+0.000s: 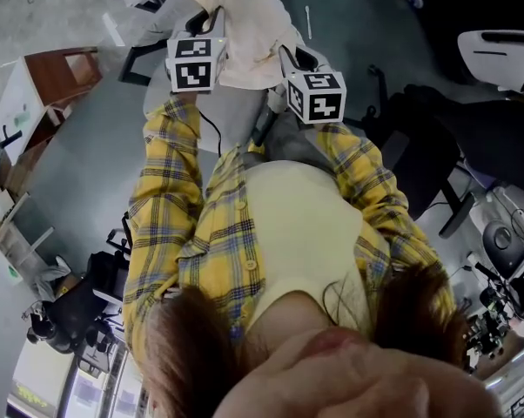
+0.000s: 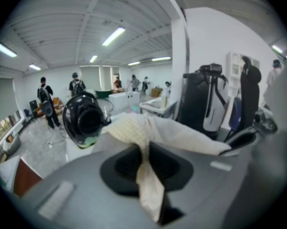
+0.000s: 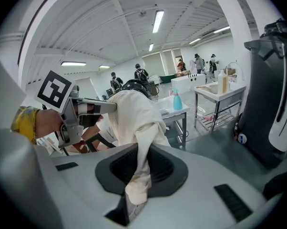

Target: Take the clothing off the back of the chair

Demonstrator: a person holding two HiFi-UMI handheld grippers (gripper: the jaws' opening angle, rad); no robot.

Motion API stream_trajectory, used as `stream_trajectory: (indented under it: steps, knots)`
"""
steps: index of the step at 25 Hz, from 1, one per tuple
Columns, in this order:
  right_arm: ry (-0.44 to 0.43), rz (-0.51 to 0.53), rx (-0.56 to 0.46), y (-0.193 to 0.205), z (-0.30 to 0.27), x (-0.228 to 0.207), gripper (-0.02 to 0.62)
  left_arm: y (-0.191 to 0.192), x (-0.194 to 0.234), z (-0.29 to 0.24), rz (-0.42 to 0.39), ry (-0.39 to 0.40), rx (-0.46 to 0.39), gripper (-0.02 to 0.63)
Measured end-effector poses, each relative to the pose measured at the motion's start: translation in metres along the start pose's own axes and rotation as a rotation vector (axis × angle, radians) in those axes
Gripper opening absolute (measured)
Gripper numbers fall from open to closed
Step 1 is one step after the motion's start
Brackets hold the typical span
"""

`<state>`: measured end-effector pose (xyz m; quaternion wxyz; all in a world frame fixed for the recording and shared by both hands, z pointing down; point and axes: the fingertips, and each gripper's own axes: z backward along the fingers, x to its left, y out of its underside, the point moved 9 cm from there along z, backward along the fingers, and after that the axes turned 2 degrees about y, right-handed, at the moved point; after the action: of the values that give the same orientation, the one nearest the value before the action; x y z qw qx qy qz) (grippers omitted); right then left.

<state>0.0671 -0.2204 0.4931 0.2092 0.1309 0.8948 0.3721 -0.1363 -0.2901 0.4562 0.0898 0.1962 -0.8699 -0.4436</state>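
A person in a yellow plaid shirt stands looking down over their own arms, holding a gripper in each hand out in front, each with a black-and-white marker cube on it. Between the two grippers hangs the clothing, a cream-coloured garment, bunched and draped, stretched from one gripper across to the other. The left gripper has its jaws closed on a fold of the cream fabric; in its own view the cloth runs down into the narrow gap between the jaws and is pinched there. The right gripper is clamped the same way on another part, a twisted strip of the garment caught between its jaws. In the right gripper view the left gripper shows just beside the hanging cloth, with the person's hand behind it. Below the garment, in the head view, sits a grey chair; I cannot tell whether the cloth touches its back. Behind, a white table holds a blue bottle, and several people stand far across the room.
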Motion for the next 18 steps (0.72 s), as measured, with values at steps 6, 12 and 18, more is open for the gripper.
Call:
stream_trajectory:
  steps: [6, 12, 18]
  knots:
    - [0.000, 0.010, -0.056, -0.008, 0.020, 0.013, 0.044, -0.005, -0.010, 0.029, 0.009, 0.032, -0.072, 0.051]
    - [-0.011, 0.027, -0.113, -0.014, 0.040, 0.030, 0.044, -0.001, -0.019, 0.063, 0.007, 0.041, -0.122, 0.051]
    - [-0.032, 0.035, -0.181, -0.021, 0.064, 0.046, 0.044, 0.005, -0.026, 0.106, 0.025, 0.031, -0.184, 0.051]
